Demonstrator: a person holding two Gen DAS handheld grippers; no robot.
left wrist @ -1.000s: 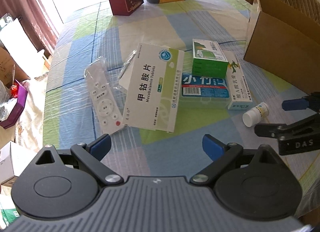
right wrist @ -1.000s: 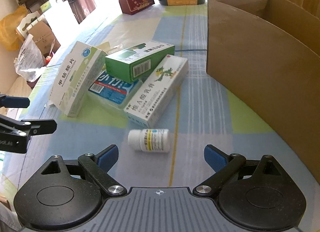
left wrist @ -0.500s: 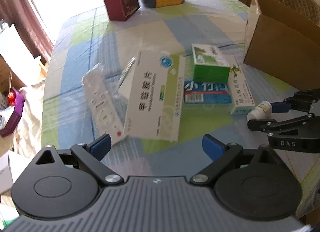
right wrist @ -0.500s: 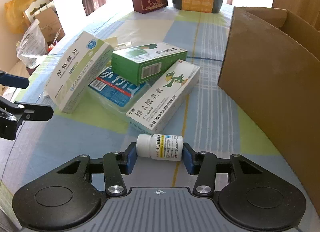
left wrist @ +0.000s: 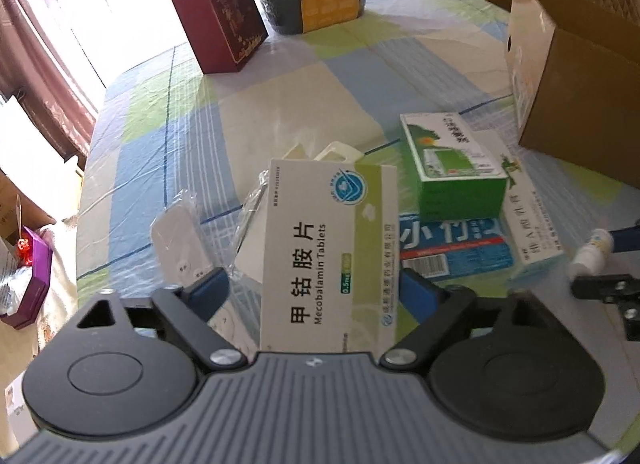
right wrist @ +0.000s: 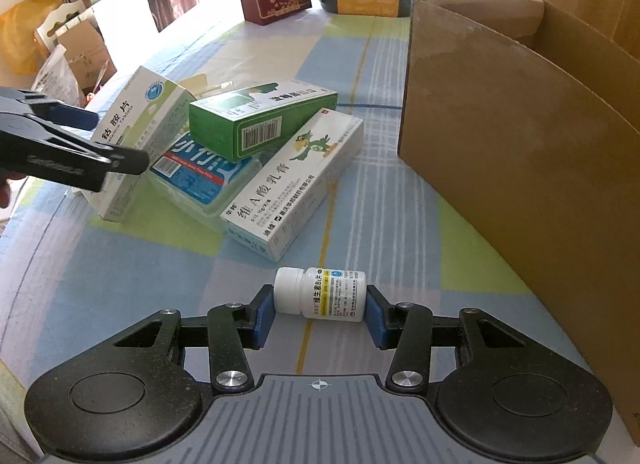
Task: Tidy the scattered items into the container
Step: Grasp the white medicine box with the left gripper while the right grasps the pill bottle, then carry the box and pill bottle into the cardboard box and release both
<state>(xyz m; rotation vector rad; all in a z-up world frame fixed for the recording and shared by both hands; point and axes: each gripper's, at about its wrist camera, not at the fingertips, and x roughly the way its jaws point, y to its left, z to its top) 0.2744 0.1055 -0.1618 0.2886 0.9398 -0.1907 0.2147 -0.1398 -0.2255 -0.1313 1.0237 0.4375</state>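
1. Right gripper [right wrist: 320, 310]: jaws closed down on a small white plastic pill bottle [right wrist: 320, 294] with a yellow-striped label. Blue pads press its cap end and base end; the bottle lies sideways between them. Whether it is touching the surface, cannot tell.
2. Left gripper [left wrist: 316, 288]: jaws wide open, straddling the near end of a white-and-green Mecobalamin tablet carton [left wrist: 328, 248]. Pads stand apart from the carton's sides; nothing held.
3. Just right of that carton: a green rectangular box [right wrist: 260, 119] lying on top of a blue-and-white flat pack [right wrist: 200, 175], with a long white carton bearing a green parrot [right wrist: 296, 183] leaning alongside.
4. Open brown cardboard container [right wrist: 500, 135]: far right on the plaid-covered surface [right wrist: 120, 264], well apart from the bottle.
5. White remote control [left wrist: 180, 240]: left of the tablet carton.
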